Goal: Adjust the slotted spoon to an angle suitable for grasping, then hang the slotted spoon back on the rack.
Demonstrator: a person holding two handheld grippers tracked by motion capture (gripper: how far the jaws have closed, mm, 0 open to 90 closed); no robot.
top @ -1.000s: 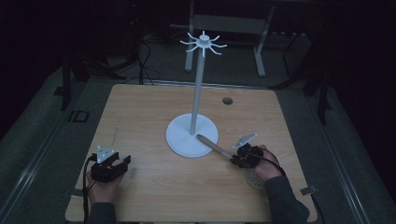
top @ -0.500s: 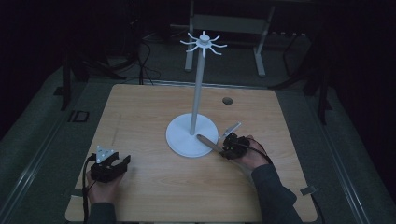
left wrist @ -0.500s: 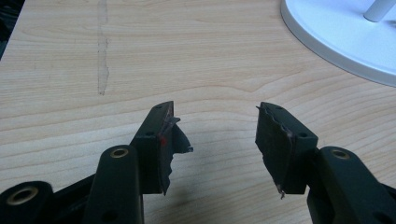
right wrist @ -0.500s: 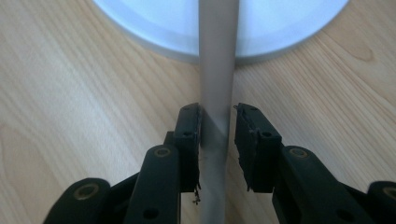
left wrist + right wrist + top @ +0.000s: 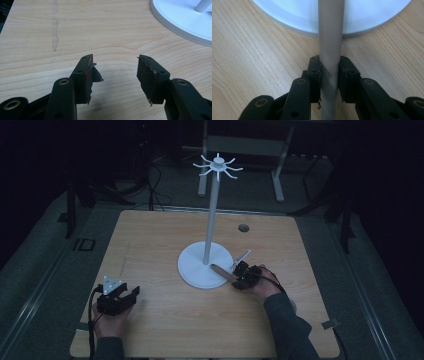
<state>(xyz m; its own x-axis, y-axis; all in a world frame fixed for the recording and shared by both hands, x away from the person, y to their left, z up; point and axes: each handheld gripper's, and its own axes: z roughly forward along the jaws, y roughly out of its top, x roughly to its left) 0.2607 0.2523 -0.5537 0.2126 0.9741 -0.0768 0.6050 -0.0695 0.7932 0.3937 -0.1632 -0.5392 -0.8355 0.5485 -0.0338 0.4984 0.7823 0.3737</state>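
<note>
Right gripper (image 5: 329,77) is clamped on the grey rod (image 5: 329,37): both pads press its sides, jaws have just been closing a bit with the rod between them. From your jaws the rod runs straight ahead, and its far end lies over the rim of the white stand base (image 5: 367,17). In the high view your right gripper (image 5: 239,274) sits just beside that base (image 5: 195,270), rod (image 5: 220,271) pointing toward the pole (image 5: 212,220), which rises to a hub of hooks (image 5: 218,167). Left gripper (image 5: 115,72) is released, jaws wide with nothing between them, low over the wooden table (image 5: 75,30), stand base ahead and to its right, well apart from your right gripper
</note>
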